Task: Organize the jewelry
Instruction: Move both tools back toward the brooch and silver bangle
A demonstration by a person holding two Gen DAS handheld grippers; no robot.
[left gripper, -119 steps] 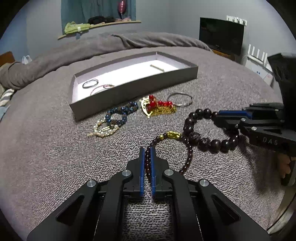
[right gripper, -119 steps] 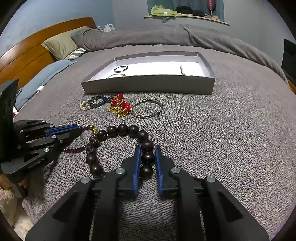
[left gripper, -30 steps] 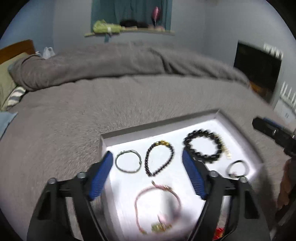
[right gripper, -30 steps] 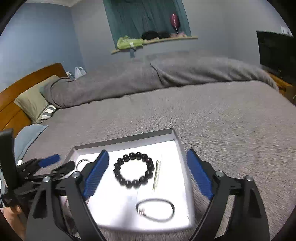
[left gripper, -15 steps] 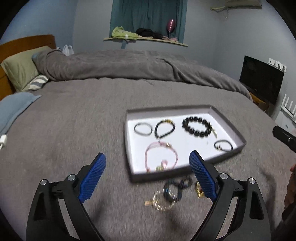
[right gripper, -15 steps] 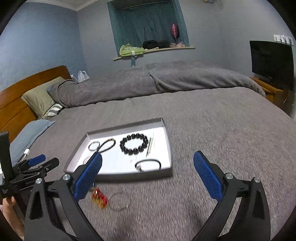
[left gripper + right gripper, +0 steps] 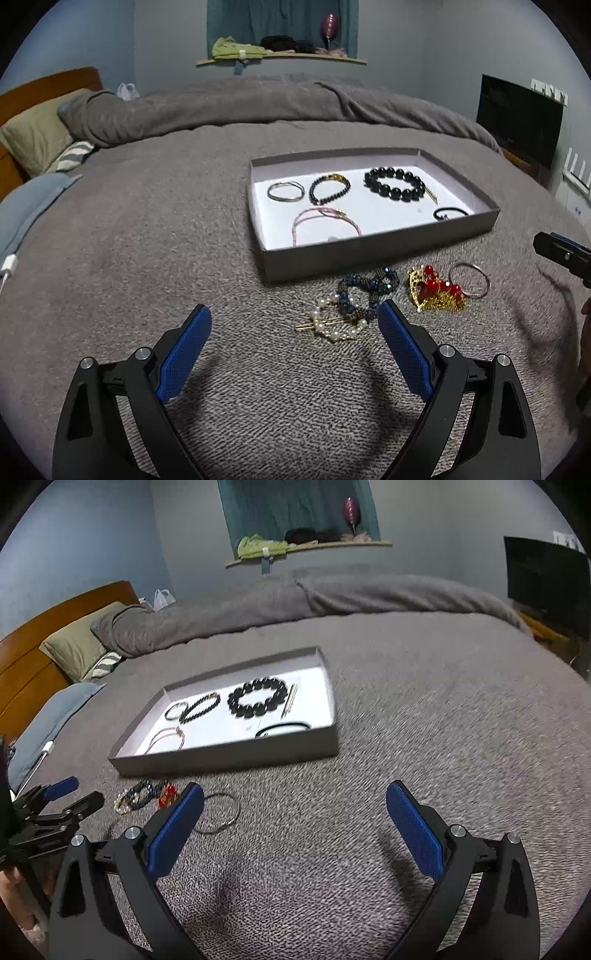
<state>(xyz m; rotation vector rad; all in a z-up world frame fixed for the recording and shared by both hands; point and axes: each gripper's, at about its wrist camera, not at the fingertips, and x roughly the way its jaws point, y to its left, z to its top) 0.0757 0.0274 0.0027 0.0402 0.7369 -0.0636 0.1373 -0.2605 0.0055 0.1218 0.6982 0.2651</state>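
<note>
Left gripper (image 7: 293, 319) fills the bottom of its own frame, jaws wide apart, nothing between the blue pads (image 7: 184, 352), tilted downward. Right gripper (image 7: 295, 799) same pose in its frame, jaws spread wide and empty, its tip also showing at the right edge of the left view.

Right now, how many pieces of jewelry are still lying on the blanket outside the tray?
4, all just in front of the tray: pearl hair clip, dark blue beaded bracelet, red-and-gold piece, plain metal bangle. Tangled pieces might hide another.

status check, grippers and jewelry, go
Left gripper and right gripper open, empty. Six pieces in tray; pearl clip, blue bracelet, red-gold piece, ring bangle on blanket. Path clear.
</note>
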